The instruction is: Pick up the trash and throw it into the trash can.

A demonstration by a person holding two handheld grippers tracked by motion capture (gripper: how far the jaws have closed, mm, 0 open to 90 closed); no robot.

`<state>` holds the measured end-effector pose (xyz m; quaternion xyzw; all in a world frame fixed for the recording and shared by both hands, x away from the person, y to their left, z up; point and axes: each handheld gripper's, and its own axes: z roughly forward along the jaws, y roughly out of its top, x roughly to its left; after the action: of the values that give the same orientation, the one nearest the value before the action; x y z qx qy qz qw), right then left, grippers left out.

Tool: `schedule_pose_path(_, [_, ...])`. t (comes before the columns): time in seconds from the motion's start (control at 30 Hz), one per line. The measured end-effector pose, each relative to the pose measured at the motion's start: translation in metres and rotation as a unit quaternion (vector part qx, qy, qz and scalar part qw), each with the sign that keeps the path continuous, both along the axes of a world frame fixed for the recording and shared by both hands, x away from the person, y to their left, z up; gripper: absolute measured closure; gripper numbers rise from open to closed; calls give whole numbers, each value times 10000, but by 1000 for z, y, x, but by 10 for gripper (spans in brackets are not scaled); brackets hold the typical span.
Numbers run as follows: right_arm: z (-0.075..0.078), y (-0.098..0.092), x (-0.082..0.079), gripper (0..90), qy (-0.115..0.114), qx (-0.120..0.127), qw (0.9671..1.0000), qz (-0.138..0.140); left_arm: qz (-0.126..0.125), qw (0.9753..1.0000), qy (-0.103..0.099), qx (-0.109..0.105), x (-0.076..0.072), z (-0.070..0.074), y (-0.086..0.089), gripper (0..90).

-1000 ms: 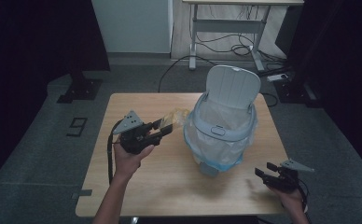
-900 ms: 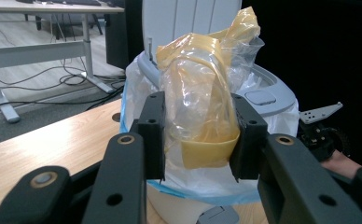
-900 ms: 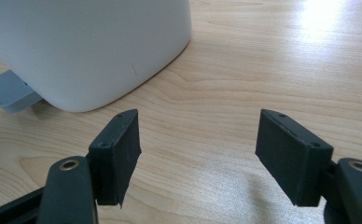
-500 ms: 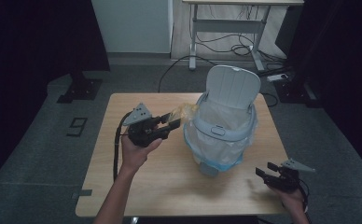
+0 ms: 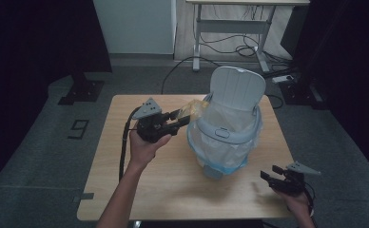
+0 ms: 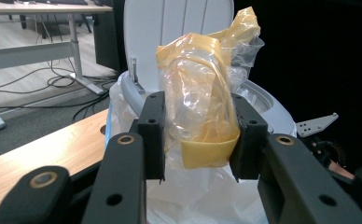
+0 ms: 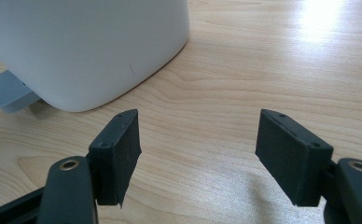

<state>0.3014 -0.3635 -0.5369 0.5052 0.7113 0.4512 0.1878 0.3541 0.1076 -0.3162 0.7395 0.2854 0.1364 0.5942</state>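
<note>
A white pedal bin [image 5: 227,140] lined with a clear bag stands on the wooden table [image 5: 140,190], its lid [image 5: 237,88] tipped up at the back. My left gripper [image 5: 185,118] is shut on a crumpled yellow and clear plastic wrapper [image 5: 193,108] and holds it in the air at the bin's left rim. In the left gripper view the wrapper [image 6: 202,109] sits squeezed between the two pads, with the bin's lid [image 6: 170,35] behind it. My right gripper [image 5: 268,173] stands open low over the table's near right corner. Its view shows the bin's white base [image 7: 86,51] and grey pedal [image 7: 11,93].
A white desk frame [image 5: 230,33] with cables on the floor stands beyond the table. A dark stand base [image 5: 80,90] sits at the far left. Bare wood stretches in front of the bin and between my two hands.
My left gripper has carried the wrapper up and to the right, from the table's left middle to the bin's left rim. The right gripper has stayed put.
</note>
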Motion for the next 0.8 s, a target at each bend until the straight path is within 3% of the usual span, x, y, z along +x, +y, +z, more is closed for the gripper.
schedule_pose_path(0.8, [-2, -3, 2, 301, 52, -15, 10000, -29, -243, 9995, 48, 174, 19, 14, -37, 628])
